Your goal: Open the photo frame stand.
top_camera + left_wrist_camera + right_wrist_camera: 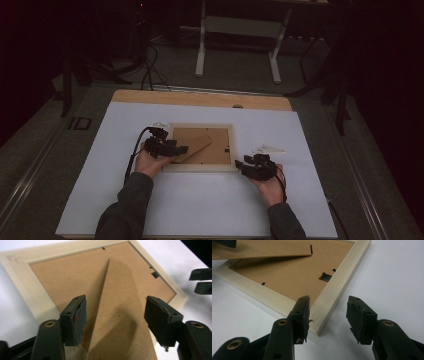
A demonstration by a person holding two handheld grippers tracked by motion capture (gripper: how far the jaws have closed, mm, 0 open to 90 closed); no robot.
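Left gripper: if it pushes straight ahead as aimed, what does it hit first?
Probably the brown fibreboard easel stand of the pale wooden picture frame, which lies between the open left gripper jaws; depth is unclear.

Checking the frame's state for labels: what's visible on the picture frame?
The frame lies face down and flat on the white sheet, back up. Its border is pale wood with mitred corners; the back is brown fibreboard carrying small dark clips and a hanger. A brown easel stand is lifted off the back. The left tool straddles the stand with open jaws; the right tool is open at a near corner, one pad at the border.
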